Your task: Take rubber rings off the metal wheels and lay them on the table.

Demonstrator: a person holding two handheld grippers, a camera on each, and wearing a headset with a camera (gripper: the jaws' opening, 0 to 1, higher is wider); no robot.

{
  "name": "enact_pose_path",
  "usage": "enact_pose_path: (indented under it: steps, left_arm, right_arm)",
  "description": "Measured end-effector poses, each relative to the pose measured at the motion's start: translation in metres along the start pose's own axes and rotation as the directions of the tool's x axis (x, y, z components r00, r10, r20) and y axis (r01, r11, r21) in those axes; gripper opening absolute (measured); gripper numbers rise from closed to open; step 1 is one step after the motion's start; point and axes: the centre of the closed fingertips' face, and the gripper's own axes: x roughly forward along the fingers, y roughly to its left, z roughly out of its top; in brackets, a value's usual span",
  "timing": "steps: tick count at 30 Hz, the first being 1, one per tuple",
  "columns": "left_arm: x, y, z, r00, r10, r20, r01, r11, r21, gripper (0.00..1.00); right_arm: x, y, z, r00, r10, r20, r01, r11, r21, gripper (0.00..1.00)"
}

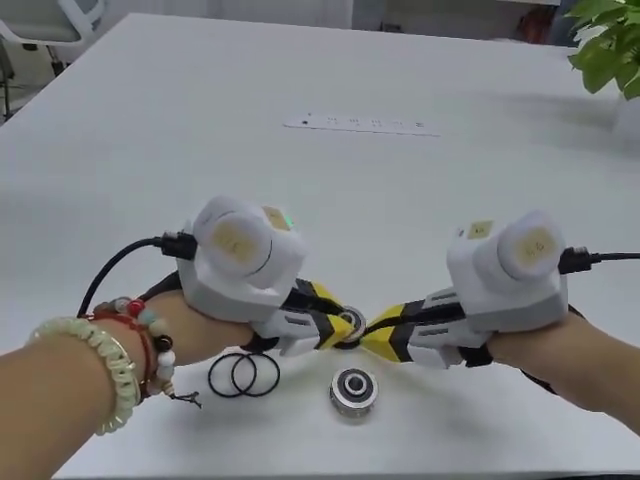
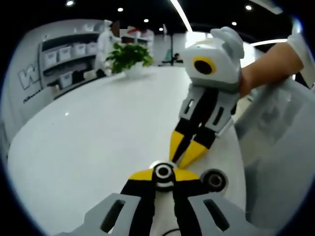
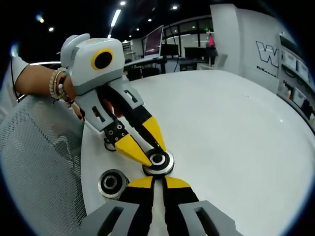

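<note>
With the left claw (image 1: 338, 329) clamped on the wheel (image 1: 350, 322) and the right claw (image 1: 368, 336) closed at its rim, the pull should run squarely outward, toward the loose rings (image 1: 243, 375).

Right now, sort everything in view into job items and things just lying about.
Job items: held metal wheel; second metal wheel; two rubber rings already on the table.
Lying about: socket strip; plant; chair.

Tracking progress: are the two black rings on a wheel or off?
Off: both rubber rings lie flat on the table, overlapping, apart from the loose metal wheel.
</note>
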Motion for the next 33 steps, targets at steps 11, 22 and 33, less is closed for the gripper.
enact_pose_path:
  steps: [11,22,33]
  left_arm:
    - [-0.001,-0.003,-0.001,0.9999,-0.016,-0.004,0.016,1.0,0.016,0.13]
    - [-0.001,-0.004,-0.001,0.9998,-0.021,-0.002,0.021,1.0,0.021,0.13]
    - [-0.001,-0.004,-0.001,0.9997,-0.022,-0.002,0.022,1.0,0.022,0.13]
  right_arm:
    - [-0.004,-0.005,-0.001,0.9998,-0.017,0.008,0.017,0.998,0.058,0.1]
    - [0.008,0.004,0.006,0.9993,-0.017,0.035,0.017,1.0,0.0,0.23]
    - [0.0,0.003,0.001,0.9998,0.013,0.015,-0.013,1.0,-0.012,0.14]
